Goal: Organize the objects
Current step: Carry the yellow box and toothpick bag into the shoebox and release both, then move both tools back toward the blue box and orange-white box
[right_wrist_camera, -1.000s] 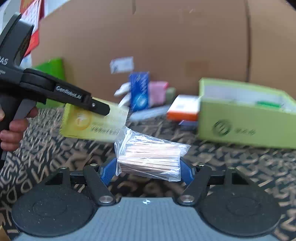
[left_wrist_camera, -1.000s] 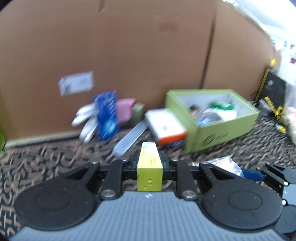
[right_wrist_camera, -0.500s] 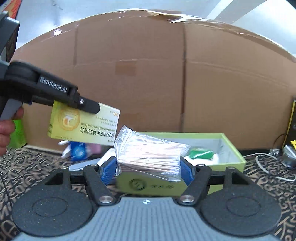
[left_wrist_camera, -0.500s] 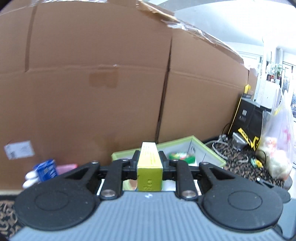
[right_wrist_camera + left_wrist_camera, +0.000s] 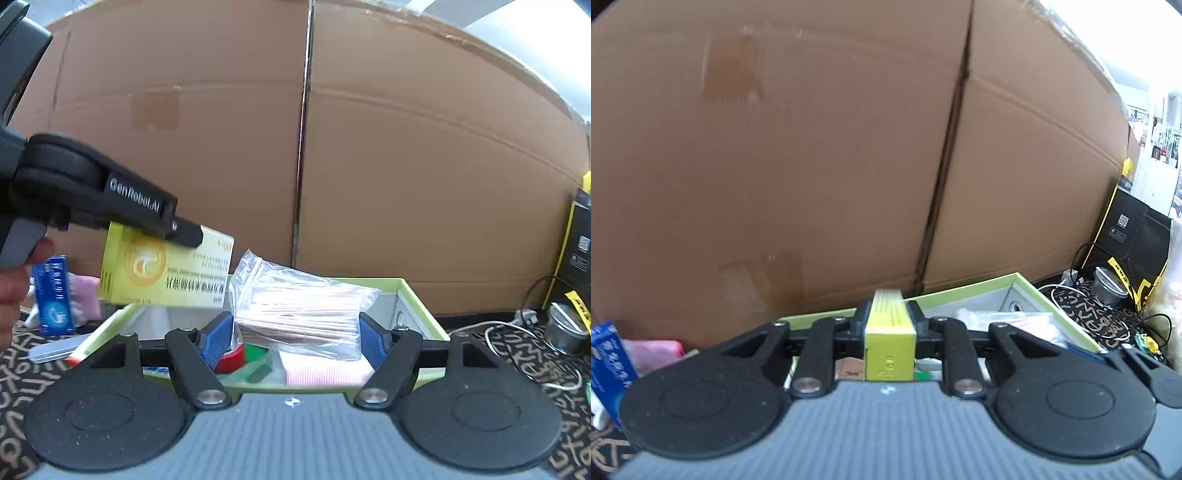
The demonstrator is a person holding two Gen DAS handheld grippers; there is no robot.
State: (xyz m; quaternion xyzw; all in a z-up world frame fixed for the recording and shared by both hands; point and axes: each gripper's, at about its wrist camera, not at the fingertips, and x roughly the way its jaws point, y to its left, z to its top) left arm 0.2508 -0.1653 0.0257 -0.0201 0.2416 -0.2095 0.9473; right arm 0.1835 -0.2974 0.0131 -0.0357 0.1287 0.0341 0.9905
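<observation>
- Our left gripper (image 5: 889,317) is clenched on a yellow-green carton (image 5: 889,334), pinching its 2 narrow sides so the carton points forward, held in the air above the near end of the green box (image 5: 1027,282).
- In the right wrist view the same carton (image 5: 166,271) shows its broad printed face, with the black finger (image 5: 155,212) of the left gripper across its top edge.
- Our right gripper (image 5: 297,332) is grasping a clear bag of thin sticks (image 5: 299,310) between its 2 blue pads (image 5: 218,341), held just above the open green box (image 5: 424,314).
- Inside the box we see a red item (image 5: 231,360), a green item (image 5: 255,354) and a pink ribbed piece (image 5: 325,373).
- To the left of the box, on the patterned mat (image 5: 14,369), stand a blue packet (image 5: 53,295) and something pink (image 5: 85,295), close together.
- A cardboard wall (image 5: 369,166) rises behind everything, and white cables (image 5: 517,332) lie to the right.
</observation>
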